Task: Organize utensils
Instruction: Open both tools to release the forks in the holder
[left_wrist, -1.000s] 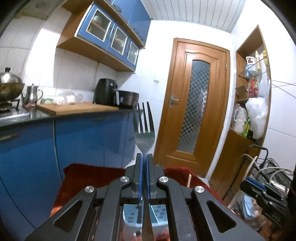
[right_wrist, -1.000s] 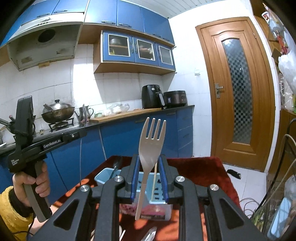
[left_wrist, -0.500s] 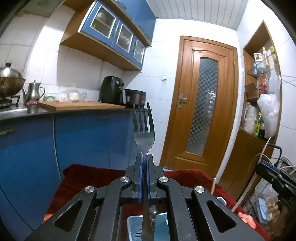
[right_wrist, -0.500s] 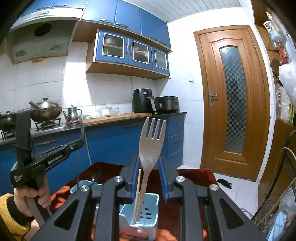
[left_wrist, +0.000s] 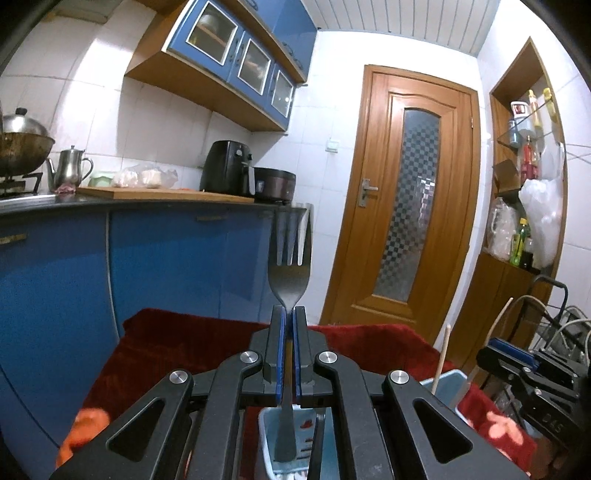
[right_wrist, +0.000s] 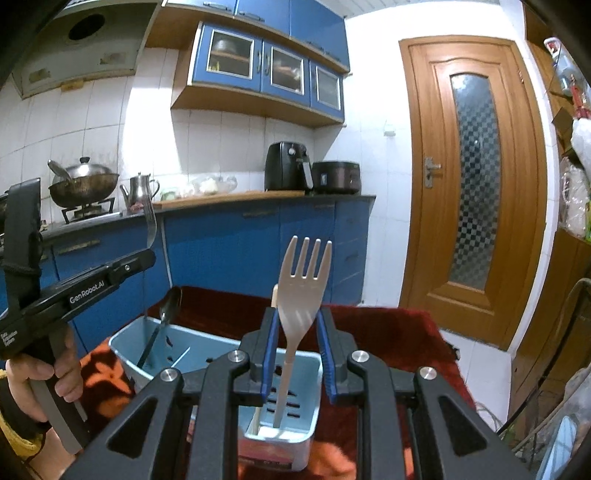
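Note:
My left gripper (left_wrist: 289, 312) is shut on a metal fork (left_wrist: 290, 273), tines up. The fork's handle hangs down into a light blue slotted caddy (left_wrist: 266, 439) right under the jaws. My right gripper (right_wrist: 295, 321) is shut on a beige plastic fork (right_wrist: 304, 280), also tines up, and its handle reaches down into the caddy's near right compartment (right_wrist: 306, 373). In the right wrist view a hand (right_wrist: 55, 373) holds the left gripper at the left edge. A dark spoon (right_wrist: 168, 310) leans in the caddy's left compartment. A wooden chopstick (right_wrist: 275, 293) stands just behind the beige fork.
The caddy sits on a red cloth (left_wrist: 184, 339) over a small table. Blue cabinets with a counter (left_wrist: 147, 201) run along the left, and a wooden door (left_wrist: 410, 206) stands ahead. Shelves and tangled cables (left_wrist: 565, 328) crowd the right side.
Both grippers have sunk toward the caddy with their forks still held. The caddy now lies closer beneath them, and the beige fork's handle has gone down into its right compartment.

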